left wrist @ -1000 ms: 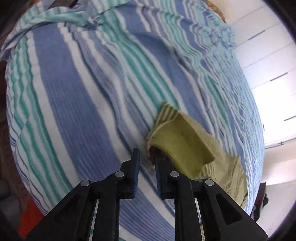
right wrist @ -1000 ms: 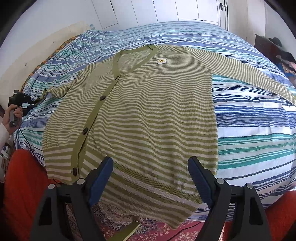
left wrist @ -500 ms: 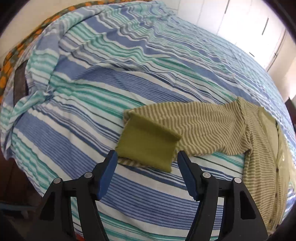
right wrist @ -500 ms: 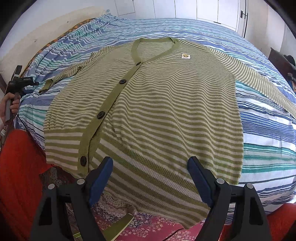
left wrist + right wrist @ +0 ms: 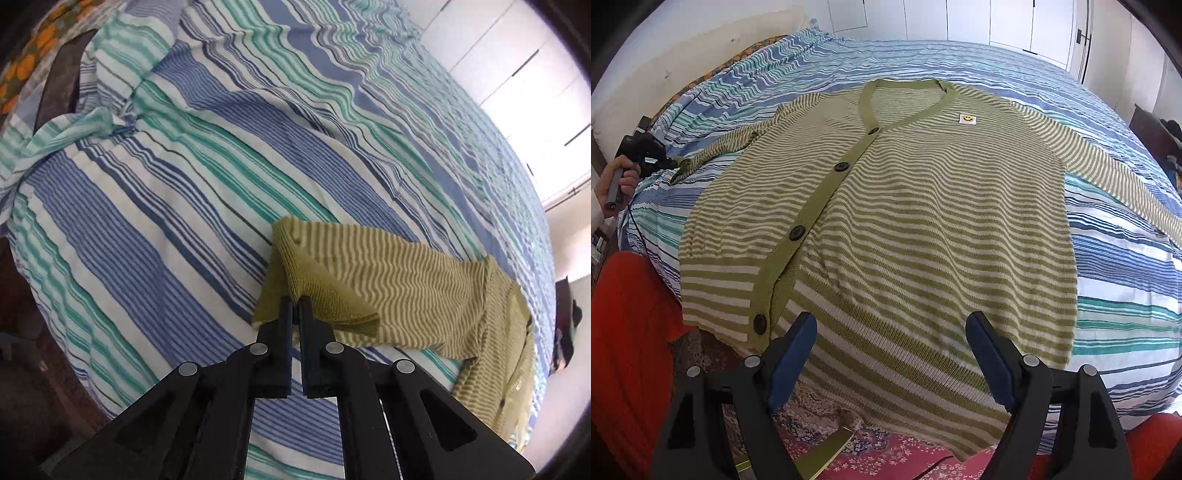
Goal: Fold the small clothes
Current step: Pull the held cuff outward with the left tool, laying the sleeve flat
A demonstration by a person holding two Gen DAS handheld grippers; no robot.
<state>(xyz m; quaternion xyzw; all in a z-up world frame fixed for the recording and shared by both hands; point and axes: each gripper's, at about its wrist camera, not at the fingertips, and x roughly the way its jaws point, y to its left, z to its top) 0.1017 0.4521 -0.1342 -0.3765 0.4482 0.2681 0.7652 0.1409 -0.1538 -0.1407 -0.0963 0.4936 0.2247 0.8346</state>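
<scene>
Cuff point(image 5: 295, 275) pinched between left tool's point(image 5: 294, 304) closed tips.

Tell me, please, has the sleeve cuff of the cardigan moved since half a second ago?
Yes. The cuff, then flat on the striped bedsheet, is now pinched and lifted off it by the left gripper, whose jaws have just been closing.

Bare striped bedspread point(image 5: 1126, 258) open at three o'clock of the cardigan point(image 5: 905, 221), its right sleeve point(image 5: 1115, 177) crossing at two o'clock, red clothing point(image 5: 628, 332) crowding eight o'clock.
</scene>
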